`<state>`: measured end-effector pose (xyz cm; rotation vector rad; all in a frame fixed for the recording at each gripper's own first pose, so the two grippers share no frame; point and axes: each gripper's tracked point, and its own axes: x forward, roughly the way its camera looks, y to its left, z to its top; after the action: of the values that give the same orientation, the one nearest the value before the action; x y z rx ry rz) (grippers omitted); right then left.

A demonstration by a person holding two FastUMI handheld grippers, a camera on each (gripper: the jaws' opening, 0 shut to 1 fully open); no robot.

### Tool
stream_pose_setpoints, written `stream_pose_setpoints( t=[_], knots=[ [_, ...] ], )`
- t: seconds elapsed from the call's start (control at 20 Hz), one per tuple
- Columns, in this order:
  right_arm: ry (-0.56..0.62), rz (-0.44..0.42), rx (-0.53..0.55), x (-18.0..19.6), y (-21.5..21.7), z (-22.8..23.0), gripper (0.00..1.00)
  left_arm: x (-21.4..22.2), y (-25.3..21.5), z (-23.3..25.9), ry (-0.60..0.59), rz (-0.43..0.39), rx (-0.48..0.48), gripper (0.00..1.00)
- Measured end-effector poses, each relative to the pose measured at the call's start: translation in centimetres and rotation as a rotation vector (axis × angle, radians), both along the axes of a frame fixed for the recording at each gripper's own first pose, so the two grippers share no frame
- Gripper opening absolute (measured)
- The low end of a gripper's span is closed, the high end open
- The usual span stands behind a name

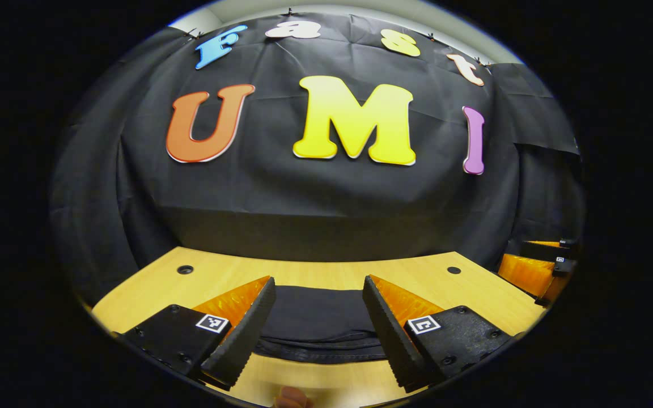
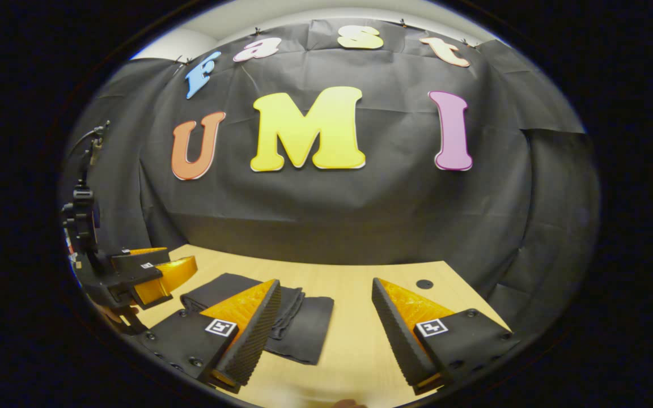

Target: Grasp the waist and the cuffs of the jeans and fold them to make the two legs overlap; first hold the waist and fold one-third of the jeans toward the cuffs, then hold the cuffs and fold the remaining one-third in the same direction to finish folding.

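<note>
The dark jeans [image 1: 318,323] lie folded into a compact stack on the wooden table [image 1: 326,272], with layered edges showing at the near side. My left gripper [image 1: 319,317] hovers over them, open, its fingers straddling the stack without touching it. In the right gripper view the same jeans [image 2: 298,323] lie left of centre, stacked in layers. My right gripper [image 2: 326,323] is open, its left finger [image 2: 253,328] in front of the fabric and its right finger over bare table. The left gripper [image 2: 156,272] appears there at the far left, raised above the table.
The table has round cable holes [image 1: 185,270] near its back corners and another hole [image 2: 424,284] at the right. The black cloth wall hangs right behind the table. The right gripper [image 1: 536,266] shows at the right edge of the left gripper view.
</note>
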<state>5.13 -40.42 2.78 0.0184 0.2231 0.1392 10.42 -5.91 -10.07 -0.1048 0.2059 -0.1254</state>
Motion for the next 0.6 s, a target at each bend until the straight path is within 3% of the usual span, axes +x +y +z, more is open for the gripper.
stream_pose_setpoints(
  t=[0.25,0.6],
  knots=[
    [-0.040,-0.018,-0.027,-0.8,3.0,2.5,0.99,-2.6,4.2,3.6,-0.047,0.040,0.013,0.98],
    [-0.125,0.017,-0.023,-4.2,6.1,6.5,0.99,-7.9,6.3,5.1,-0.056,0.014,0.005,0.98]
  ],
)
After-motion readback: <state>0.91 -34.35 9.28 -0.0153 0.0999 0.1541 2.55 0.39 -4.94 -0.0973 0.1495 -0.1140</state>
